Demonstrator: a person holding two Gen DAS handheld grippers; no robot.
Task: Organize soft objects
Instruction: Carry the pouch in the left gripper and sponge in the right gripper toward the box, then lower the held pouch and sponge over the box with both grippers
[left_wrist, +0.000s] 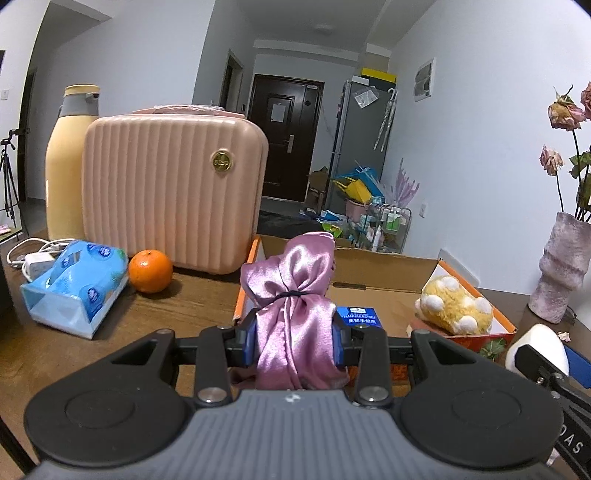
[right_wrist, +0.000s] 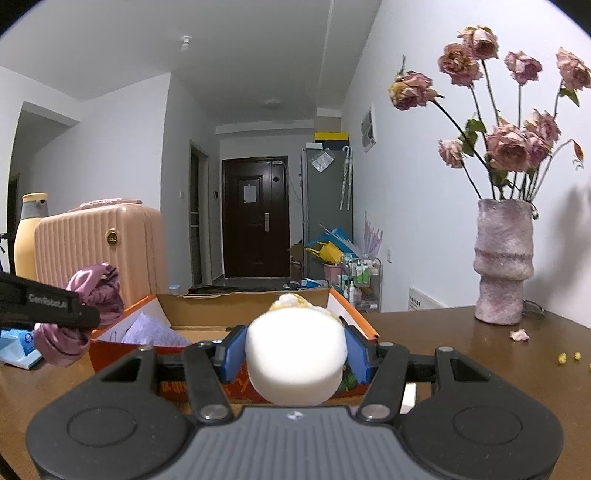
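Left tool (left_wrist: 295, 347) clamps pink satin bundle (left_wrist: 295, 295), held just short of box (left_wrist: 388, 280). Right tool (right_wrist: 295, 354) squeezes white foam puff (right_wrist: 295, 354), also at box's near edge. I judge: carry both over rim, lower beside yellow plush (left_wrist: 456, 304), let go gently so satin tail doesn't drape outside onto bench (left_wrist: 184, 299).
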